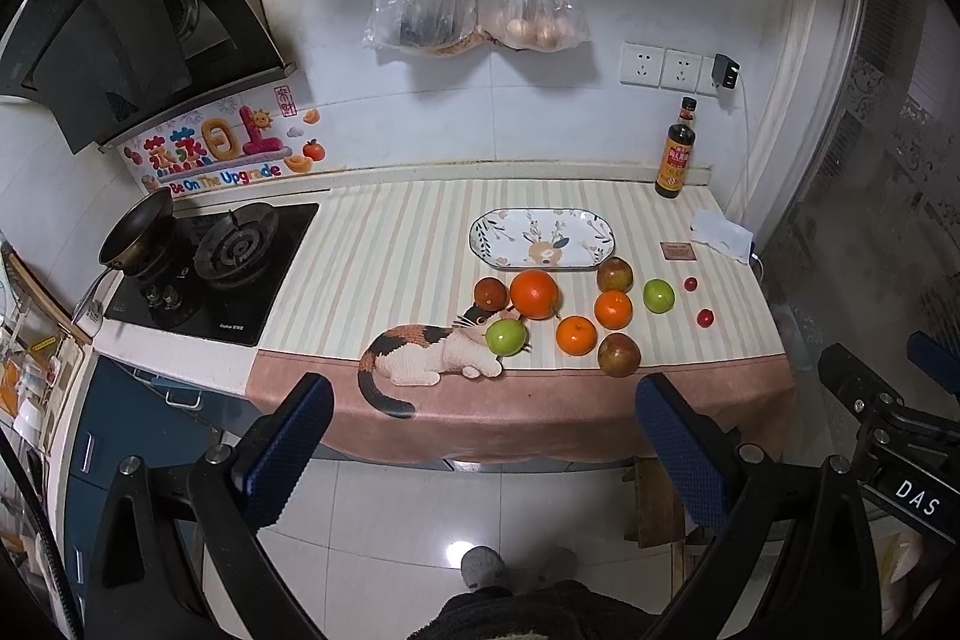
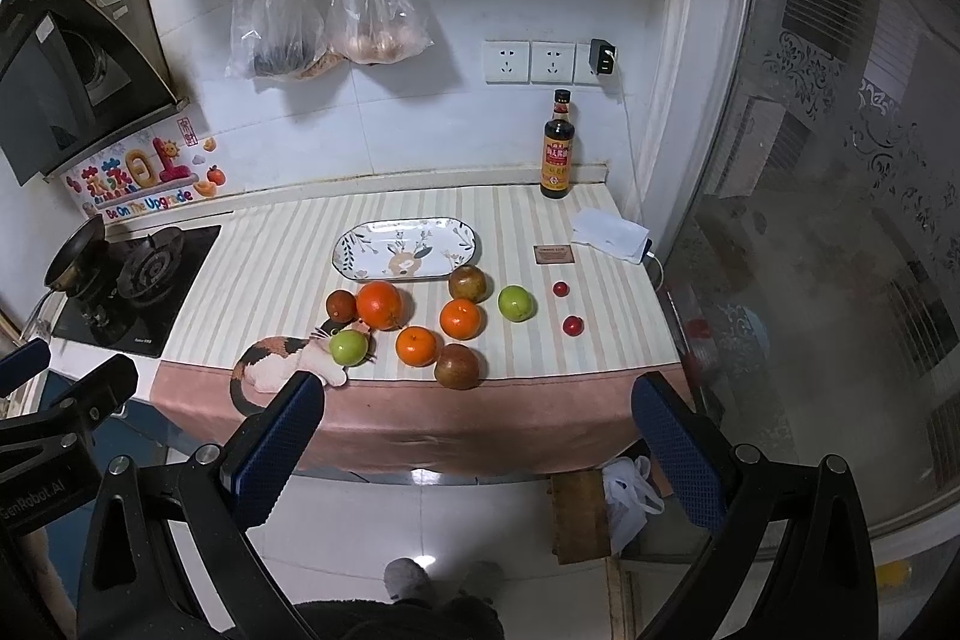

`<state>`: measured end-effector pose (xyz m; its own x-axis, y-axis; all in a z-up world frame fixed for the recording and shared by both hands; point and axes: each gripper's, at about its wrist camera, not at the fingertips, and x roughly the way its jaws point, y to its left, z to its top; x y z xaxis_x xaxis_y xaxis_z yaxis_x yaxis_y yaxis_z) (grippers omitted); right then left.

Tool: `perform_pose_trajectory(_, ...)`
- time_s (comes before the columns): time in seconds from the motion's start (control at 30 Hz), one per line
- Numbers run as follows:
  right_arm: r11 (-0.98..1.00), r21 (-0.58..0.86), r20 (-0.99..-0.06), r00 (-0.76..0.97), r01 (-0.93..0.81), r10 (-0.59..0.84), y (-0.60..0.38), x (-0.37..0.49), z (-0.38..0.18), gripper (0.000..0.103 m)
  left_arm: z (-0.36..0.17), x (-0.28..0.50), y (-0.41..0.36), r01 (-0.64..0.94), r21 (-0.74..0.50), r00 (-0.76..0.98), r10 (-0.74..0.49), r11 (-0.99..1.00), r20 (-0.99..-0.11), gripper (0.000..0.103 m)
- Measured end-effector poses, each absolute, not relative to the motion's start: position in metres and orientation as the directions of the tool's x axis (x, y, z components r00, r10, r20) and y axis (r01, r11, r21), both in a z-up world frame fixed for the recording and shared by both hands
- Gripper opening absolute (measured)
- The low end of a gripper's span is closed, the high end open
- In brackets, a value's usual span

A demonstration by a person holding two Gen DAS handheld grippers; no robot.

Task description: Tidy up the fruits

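Both the left claw (image 1: 480, 445) and right claw (image 2: 477, 436) hang wide open and empty, short of the desk (image 2: 420, 424), likely because the fruits (image 2: 461, 319) lie loose in front of the bare oval plate (image 2: 354, 250), none yet chosen.

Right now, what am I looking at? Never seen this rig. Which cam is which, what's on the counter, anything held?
No robot: a person holds a two-finger gripper in each hand, each with a fisheye camera looking along its fingers. One picture is from the left gripper, the other from the right gripper. Both are open, empty and short of the counter. On the striped cloth lie an empty oval plate, a large orange, two tangerines, two green apples, three reddish-brown fruits and two cherry tomatoes. A sauce bottle stands behind.
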<state>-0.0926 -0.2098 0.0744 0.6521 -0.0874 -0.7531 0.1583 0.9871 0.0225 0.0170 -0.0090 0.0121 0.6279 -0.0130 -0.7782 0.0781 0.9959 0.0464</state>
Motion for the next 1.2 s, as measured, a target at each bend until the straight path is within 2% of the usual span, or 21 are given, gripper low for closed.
perform_pose_trajectory(1.2, 0.989, 0.022, -0.752, 0.655, 0.144, -0.079, -0.201, -0.099, 0.083, 0.103, 0.015, 0.006, -0.001, 0.073, 0.034, 0.638, -0.02, 0.997, -0.77, 0.103)
